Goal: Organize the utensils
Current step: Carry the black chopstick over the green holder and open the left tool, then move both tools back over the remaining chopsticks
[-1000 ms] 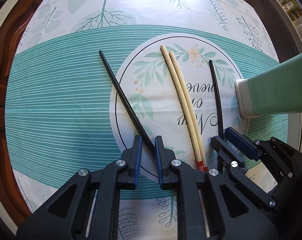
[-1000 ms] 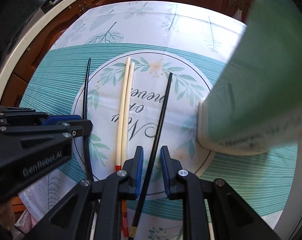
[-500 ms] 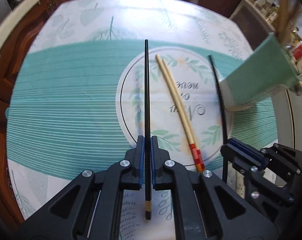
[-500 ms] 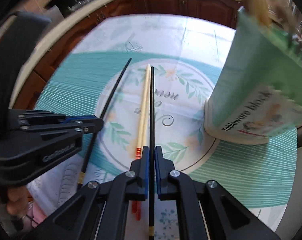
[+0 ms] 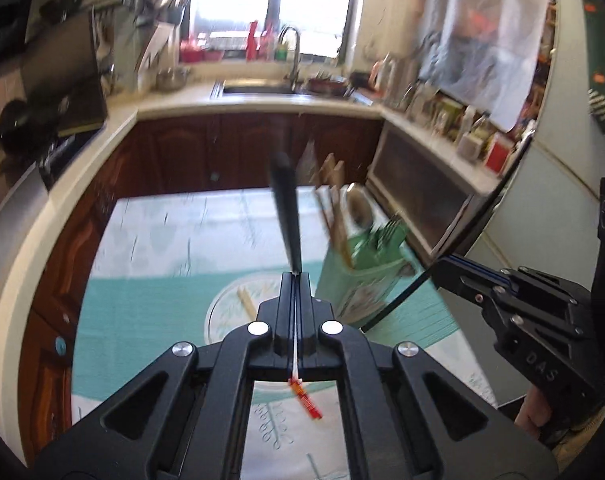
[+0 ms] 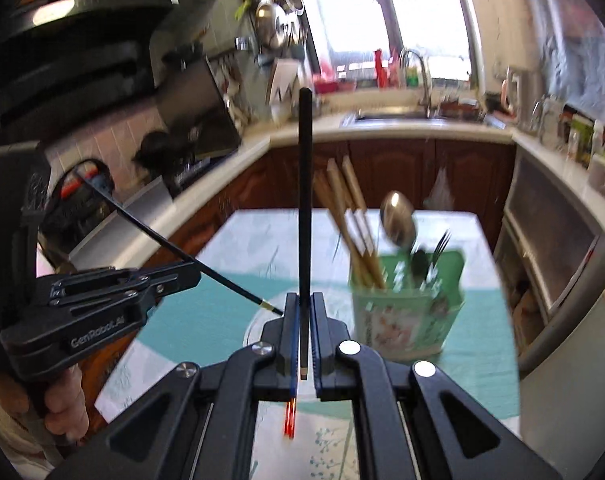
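While the bench (image 5: 150,240) under its teal leaf-print cloth (image 6: 206,320) fills the lower part of both views, the green utensil holder (image 6: 402,316) stands upright on it toward the right, with wooden chopsticks (image 6: 342,208), a spoon (image 6: 398,220) and a fork (image 6: 440,246) sticking out of its top. The left tongs (image 5: 293,280) are clamped shut on one black chopstick (image 5: 286,216), which points up and away, clear of the cloth. The right tongs (image 6: 304,300) are likewise closed tight on the second black chopstick (image 6: 305,184), held upright just left of the holder. A pale chopstick pair with red ends (image 5: 246,300) lies flat on the cloth's round centre motif, below both tongs.
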A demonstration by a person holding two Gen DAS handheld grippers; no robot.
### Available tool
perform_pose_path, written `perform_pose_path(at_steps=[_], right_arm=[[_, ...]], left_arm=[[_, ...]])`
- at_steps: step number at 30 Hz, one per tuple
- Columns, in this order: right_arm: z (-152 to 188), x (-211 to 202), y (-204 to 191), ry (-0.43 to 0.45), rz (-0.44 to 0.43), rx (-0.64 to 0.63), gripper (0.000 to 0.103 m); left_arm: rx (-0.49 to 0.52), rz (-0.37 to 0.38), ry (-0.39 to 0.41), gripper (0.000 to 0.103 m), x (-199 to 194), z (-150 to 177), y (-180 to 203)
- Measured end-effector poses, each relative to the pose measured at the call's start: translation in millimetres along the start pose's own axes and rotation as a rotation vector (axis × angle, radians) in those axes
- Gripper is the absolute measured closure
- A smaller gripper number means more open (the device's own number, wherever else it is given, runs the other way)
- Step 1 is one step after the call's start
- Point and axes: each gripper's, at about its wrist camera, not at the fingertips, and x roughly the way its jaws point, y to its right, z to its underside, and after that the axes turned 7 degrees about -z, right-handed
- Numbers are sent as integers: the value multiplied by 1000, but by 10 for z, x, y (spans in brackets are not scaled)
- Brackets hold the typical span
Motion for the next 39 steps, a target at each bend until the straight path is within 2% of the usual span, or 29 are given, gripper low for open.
perform_pose_path(at_steps=[4, 10, 12, 18, 22, 27, 31, 35, 36, 38, 39], right_arm=[[-390, -336, 41, 79, 19, -19, 98], [-664, -491, 183, 105, 53, -33, 98], [-692, -440, 256, 100, 72, -33, 98], [-700, -185, 558, 83, 99, -10, 98], [-788, -64, 642, 82, 104, -15, 98], [-906, 131, 609, 65, 95, -70, 98], [-795, 416, 649, -6, 101, -84, 98], [-563, 710, 708, -114, 85, -72, 98], [-496, 768, 708, -137, 86, -72, 98], [-373, 845, 681, -160, 92, -78, 98], [-332, 858, 666, -161, 97, -80, 98]], left_arm=[[23, 30, 44, 103, -248, -313, 181], [47, 55, 54, 103, -371, -607, 545], [55, 53, 64, 103, -405, -706, 710], [50, 56, 48, 103, -54, -877, 857], [44, 36, 10, 103, 257, -873, 759], [18, 18, 4, 103, 539, -850, 518], [-20, -1, -12, 103, 705, -728, 243], [-28, -54, -87, 103, 974, -443, -63], [-35, -61, -113, 101, 1060, -356, -148], [-60, -71, -188, 88, 1240, -164, -300], [-70, -79, -217, 70, 1317, -74, -364]])
